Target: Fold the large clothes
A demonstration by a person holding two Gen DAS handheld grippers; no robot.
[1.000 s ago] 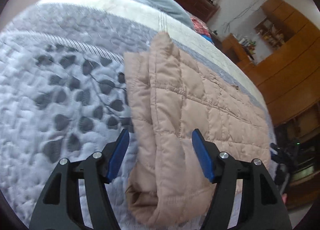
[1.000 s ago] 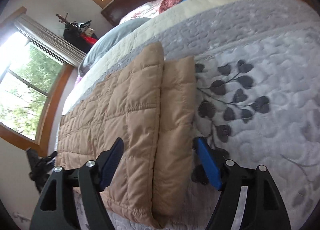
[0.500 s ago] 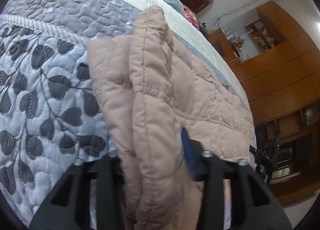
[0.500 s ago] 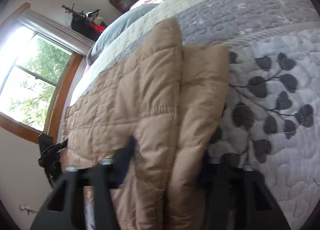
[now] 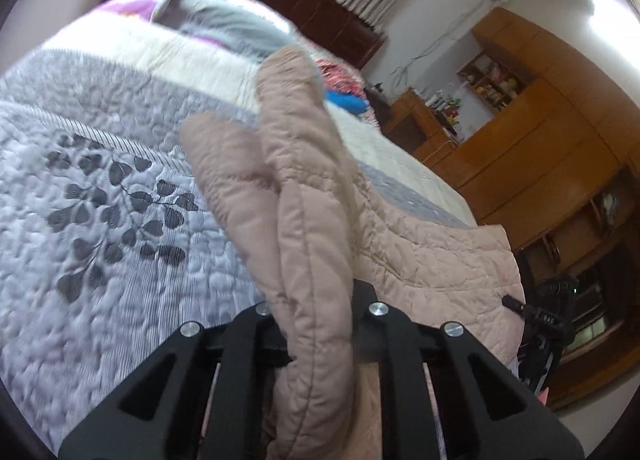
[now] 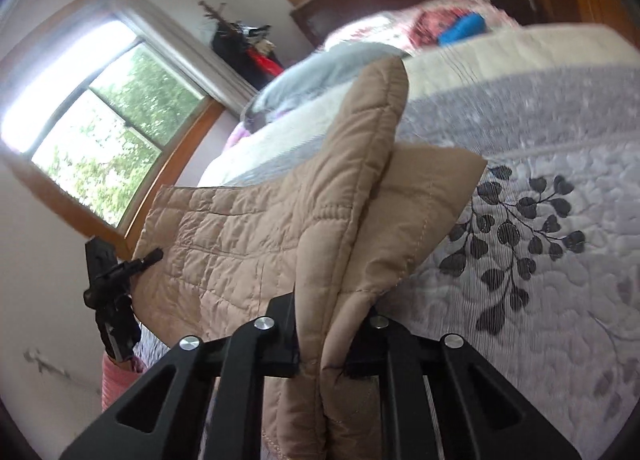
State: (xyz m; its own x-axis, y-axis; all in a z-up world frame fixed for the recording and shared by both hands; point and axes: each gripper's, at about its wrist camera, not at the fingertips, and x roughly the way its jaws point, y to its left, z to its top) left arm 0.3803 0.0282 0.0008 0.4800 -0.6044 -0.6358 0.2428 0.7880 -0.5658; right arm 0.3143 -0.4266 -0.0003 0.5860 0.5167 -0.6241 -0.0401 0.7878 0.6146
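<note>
The bed (image 5: 100,180), under its grey leaf-printed quilt, spreads out ahead of and below both sets of fingers, and on it lies the task's thing, a tan quilted coat (image 6: 248,236), stretched between the two hands. It looks partly folded already: in each view a sleeve or side panel is doubled in along the coat's edge, so the piece reads as a long, narrowed band rather than an open garment. That doubled edge runs straight out from between the fingers of the left gripper (image 5: 318,324) and away up the bed; the right gripper (image 6: 326,334) has the opposite edge in the same way. Both pairs of fingers are closing narrow on the padded cloth, which bulges out around them, and the gripped ends stand raised off the quilt. What seems left is the crosswise fold, bringing this end over the far one, then flattening.
</note>
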